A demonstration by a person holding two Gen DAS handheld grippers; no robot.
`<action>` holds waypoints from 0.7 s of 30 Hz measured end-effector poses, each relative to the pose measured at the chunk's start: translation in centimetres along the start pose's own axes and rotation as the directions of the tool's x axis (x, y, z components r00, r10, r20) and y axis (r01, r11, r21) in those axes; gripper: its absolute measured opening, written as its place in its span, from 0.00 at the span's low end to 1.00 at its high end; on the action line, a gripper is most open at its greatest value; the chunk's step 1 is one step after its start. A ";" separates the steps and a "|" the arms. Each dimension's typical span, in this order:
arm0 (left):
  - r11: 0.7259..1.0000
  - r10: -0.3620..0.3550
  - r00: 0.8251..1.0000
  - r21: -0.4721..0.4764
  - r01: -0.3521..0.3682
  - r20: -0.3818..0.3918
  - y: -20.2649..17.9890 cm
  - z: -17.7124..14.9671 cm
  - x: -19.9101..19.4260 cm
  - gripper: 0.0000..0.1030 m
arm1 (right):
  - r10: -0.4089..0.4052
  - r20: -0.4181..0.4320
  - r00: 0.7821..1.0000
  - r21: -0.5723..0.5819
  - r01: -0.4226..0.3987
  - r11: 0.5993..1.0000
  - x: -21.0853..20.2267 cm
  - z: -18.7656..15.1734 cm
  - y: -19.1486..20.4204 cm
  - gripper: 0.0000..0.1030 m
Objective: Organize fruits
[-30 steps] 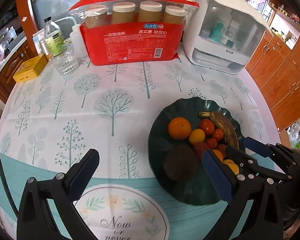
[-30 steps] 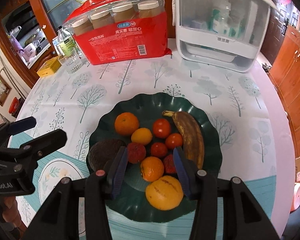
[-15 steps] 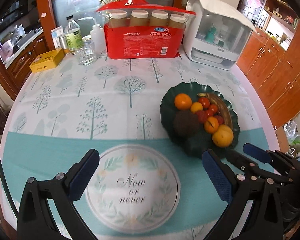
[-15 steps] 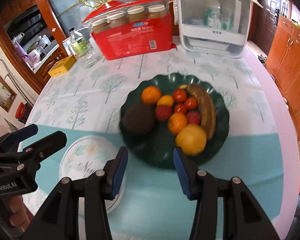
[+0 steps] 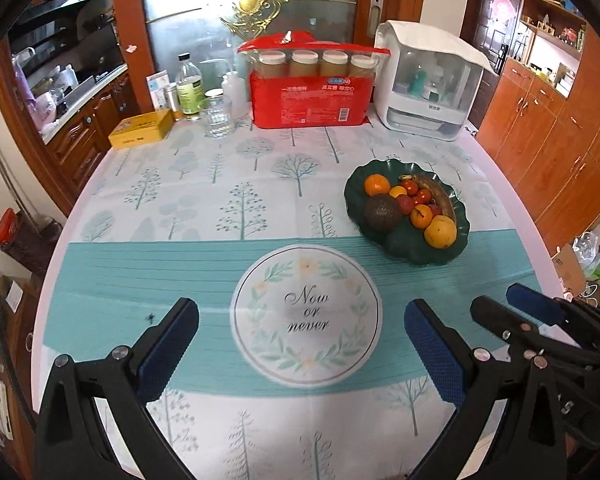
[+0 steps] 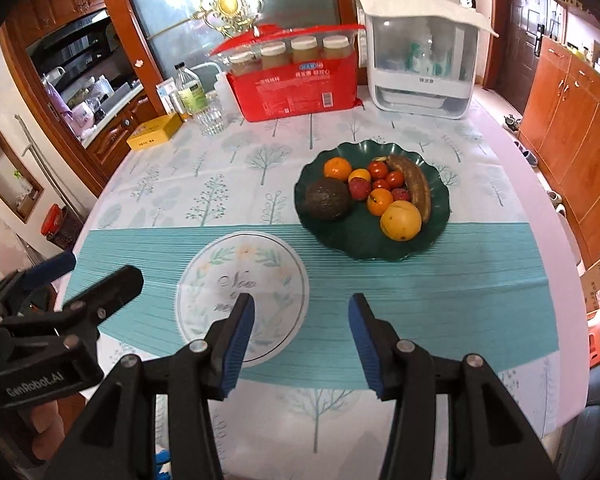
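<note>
A dark green scalloped plate (image 5: 354,200) (image 6: 304,200) sits on the right half of the table. It holds an avocado (image 6: 327,199), a brown banana (image 6: 414,184), oranges, small red tomatoes and a big yellow fruit (image 6: 401,220). My left gripper (image 5: 300,320) hangs wide open and empty above the round "Now or never" print, well short of the plate. My right gripper (image 6: 301,308) is over the teal stripe in front of the plate; its jaws are opening with nothing between them. Each gripper shows at the edge of the other's view.
At the back of the table stand a red pack of paper cups (image 5: 310,92), a white cabinet-like appliance (image 5: 428,92), bottles, a glass (image 5: 218,118) and a yellow tin (image 5: 142,130). Wooden cupboards line the right side. A tree-patterned cloth covers the round table.
Both grippers have drawn back and upward from the plate toward the table's near edge. The plate and fruit now lie farther off. Neither gripper carries anything.
</note>
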State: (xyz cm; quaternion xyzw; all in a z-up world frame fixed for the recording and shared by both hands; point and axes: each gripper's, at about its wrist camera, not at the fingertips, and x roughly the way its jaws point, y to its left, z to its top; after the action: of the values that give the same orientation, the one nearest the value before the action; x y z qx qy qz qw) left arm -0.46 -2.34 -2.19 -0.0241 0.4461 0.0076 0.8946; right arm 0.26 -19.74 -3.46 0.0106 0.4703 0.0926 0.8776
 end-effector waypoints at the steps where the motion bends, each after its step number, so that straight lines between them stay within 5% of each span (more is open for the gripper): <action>1: 1.000 0.008 1.000 0.004 -0.008 0.003 0.1 -0.3 -0.5 0.99 | 0.000 0.006 1.000 0.006 0.000 1.000 -0.4 -0.1 0.2 0.49; 21: 0.998 0.057 0.998 -0.007 -0.057 0.038 2.0 -2.9 -4.4 0.99 | -0.013 0.035 0.999 -0.025 0.014 1.000 -3.4 -2.4 4.0 0.50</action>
State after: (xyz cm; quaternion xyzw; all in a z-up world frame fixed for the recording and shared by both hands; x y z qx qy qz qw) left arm -5.52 -0.44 -0.47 -0.0139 0.4294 0.0350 0.9024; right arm -4.20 -16.56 -1.61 -0.0021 0.4537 0.0926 0.8863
